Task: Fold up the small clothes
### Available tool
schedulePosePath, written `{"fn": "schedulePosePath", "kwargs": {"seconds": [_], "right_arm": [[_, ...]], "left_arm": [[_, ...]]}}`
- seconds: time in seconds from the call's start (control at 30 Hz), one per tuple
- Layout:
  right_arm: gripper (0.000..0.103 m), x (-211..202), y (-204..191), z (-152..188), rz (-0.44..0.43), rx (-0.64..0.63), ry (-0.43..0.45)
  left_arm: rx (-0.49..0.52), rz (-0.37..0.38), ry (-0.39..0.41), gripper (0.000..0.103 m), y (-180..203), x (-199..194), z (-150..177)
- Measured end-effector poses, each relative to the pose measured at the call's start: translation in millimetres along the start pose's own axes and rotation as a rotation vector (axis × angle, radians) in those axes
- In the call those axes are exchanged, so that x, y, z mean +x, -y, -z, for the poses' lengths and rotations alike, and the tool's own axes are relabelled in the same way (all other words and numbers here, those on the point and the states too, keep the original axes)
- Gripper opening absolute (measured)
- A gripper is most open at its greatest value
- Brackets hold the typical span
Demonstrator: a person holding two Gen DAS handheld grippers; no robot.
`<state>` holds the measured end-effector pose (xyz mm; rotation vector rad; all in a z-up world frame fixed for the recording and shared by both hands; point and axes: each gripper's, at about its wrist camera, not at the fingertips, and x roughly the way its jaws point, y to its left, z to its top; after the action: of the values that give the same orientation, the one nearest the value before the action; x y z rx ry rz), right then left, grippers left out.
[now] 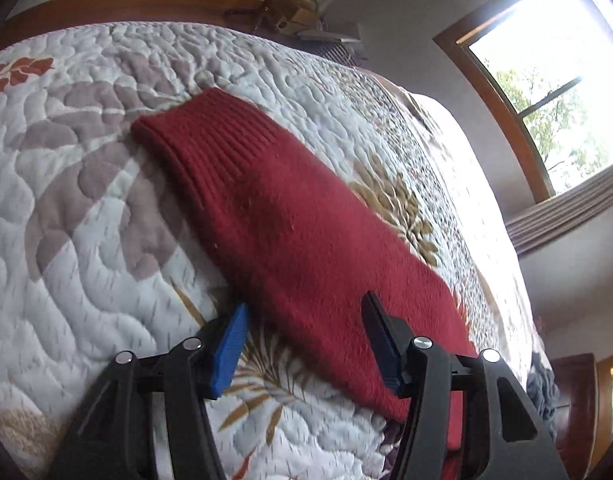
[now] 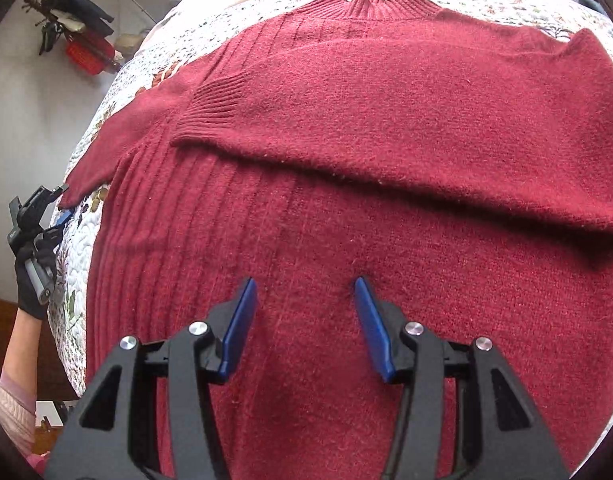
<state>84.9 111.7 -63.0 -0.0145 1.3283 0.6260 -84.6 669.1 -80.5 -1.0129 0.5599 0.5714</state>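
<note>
Now both tongs open: L tongs (image 1: 306,312) astride sweater sleeve (image 1: 266,208), R tongs (image 2: 304,292) over sweater body (image 2: 386,220).

A bed (image 1: 86,200) covered by a white quilted bedspread (image 2: 76,264) with leaf prints is carrying a dark red knit sweater (image 2: 346,208), which is lying flat on it, one ribbed-cuff sleeve (image 1: 290,216) stretching across the quilt, the other (image 2: 386,120) folded over the body.

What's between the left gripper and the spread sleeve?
Nothing visible. The left gripper is open with the sleeve lying flat on the quilt right between its fingers. One sleeve is already folded across the sweater.
</note>
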Motion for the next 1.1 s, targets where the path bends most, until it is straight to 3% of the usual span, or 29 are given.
{"fn": "schedulePosePath", "kwargs": {"seconds": [0.2, 0.43, 0.53, 0.77, 1.1], "right_arm": [[0.056, 3.6, -2.5, 1.0, 0.021, -0.022, 0.003], [0.056, 5.4, -3.6, -0.6, 0.033, -0.035, 0.004], [0.056, 4.4, -4.1, -0.9, 0.033, -0.033, 0.006], [0.055, -9.3, -3.7, 3.7, 0.029, -0.018, 0.027], [0.055, -36.6, 11.4, 17.7, 0.03, 0.0, 0.065]], "left_arm": [[0.018, -0.03, 0.03, 0.055, 4.5, 12.1, -17.8], [0.03, -0.07, 0.047, 0.015, 5.5, 10.0, -26.7], [0.091, -0.065, 0.074, 0.01, 21.9, -0.1, -23.3], [0.269, 0.074, 0.092, 0.009, 101.3, -25.7, 6.0], [0.441, 0.256, -0.026, 0.009, 211.1, -10.0, 88.4]]}}
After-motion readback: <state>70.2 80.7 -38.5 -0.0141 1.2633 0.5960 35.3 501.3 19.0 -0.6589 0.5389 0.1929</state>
